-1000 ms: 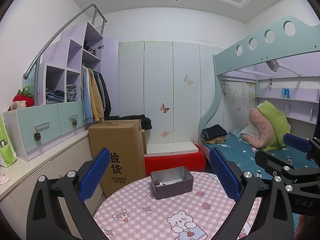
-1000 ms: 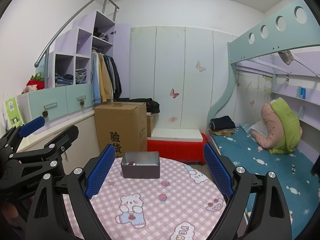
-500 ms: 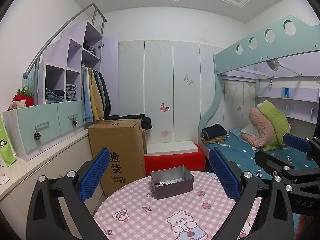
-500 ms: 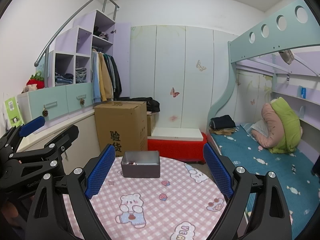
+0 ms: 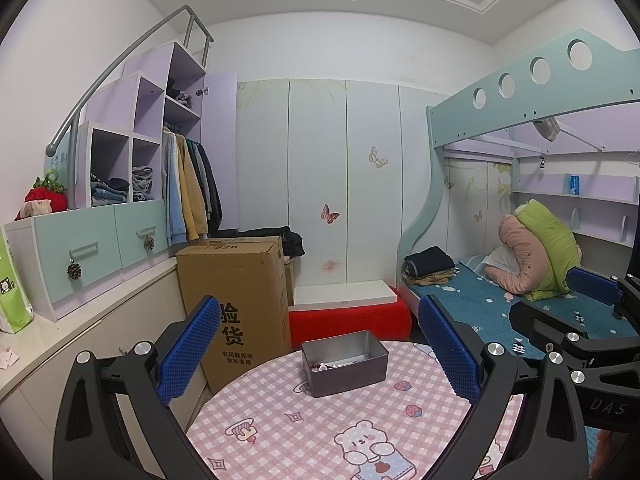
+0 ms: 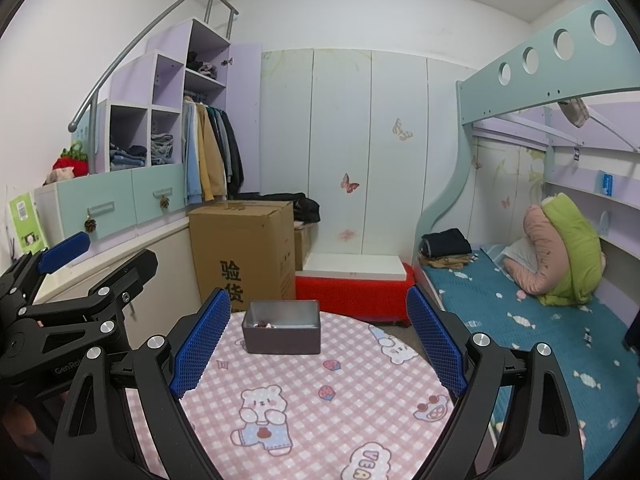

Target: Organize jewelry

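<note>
A grey metal box (image 5: 345, 362) stands near the far edge of a round table with a pink checked cloth (image 5: 304, 432). Small jewelry pieces (image 5: 325, 366) lie inside it. The box also shows in the right wrist view (image 6: 281, 326), with jewelry (image 6: 264, 324) in its left corner. My left gripper (image 5: 320, 354) is open and empty, held above the table in front of the box. My right gripper (image 6: 318, 344) is open and empty, also in front of the box. Each gripper shows at the side of the other's view, the right one (image 5: 592, 292) and the left one (image 6: 64, 248).
A tall cardboard box (image 5: 236, 300) stands on the floor behind the table at the left. A red bench with a white top (image 5: 348, 312) is beyond it. A bunk bed (image 5: 500, 304) is on the right, cabinets with drawers (image 5: 80, 248) on the left.
</note>
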Available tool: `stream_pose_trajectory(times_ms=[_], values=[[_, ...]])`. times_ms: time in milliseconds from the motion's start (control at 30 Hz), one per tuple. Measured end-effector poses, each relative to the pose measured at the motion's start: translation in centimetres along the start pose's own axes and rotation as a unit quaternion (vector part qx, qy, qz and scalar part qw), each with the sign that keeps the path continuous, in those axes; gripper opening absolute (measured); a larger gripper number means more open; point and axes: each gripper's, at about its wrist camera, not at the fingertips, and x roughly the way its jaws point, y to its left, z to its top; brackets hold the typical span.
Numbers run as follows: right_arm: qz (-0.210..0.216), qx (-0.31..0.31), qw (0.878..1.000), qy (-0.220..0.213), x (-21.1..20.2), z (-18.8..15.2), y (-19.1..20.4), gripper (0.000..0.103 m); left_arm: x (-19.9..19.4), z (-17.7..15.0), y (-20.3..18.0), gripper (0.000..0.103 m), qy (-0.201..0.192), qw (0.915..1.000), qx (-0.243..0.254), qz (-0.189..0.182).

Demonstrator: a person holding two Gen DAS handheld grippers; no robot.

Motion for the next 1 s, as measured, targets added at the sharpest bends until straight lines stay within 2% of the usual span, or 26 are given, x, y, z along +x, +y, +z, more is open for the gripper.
stream_pose_trajectory(times_ms=[100,200,267,367,533,1000], values=[[-0.003,-0.002,1.0,0.003,0.1,-0.2,0.1,0.089,0.0,0.0,-0.1,0.096,-0.001,1.0,0.002,0.0],[0.002,0.021,0.999,-0.036,-0.9,-0.8,-0.3,0.089,-0.1,-0.3,0.3,0.096,-0.009,0.9999,-0.011,-0.01],[0.016,0.04,0.998,-0.052,-1.7,-0.8,-0.9,0.09,0.1,-0.5,0.1,0.096,-0.002,0.9998,-0.002,-0.019],[-0.003,0.031,0.998,-0.055,-2.0,-1.0,-0.5,0.091,0.0,-0.7,-0.2,0.096,-0.008,0.9999,0.008,-0.003],[0.0,0.026,0.999,-0.032,-1.7,-1.5,-0.1,0.092,0.0,-0.5,0.2,0.096,-0.004,0.9999,-0.005,-0.01],[0.004,0.026,0.999,-0.017,-0.9,-0.8,-0.5,0.092,0.0,-0.5,-0.1,0.096,0.0,1.0,0.006,-0.007]])
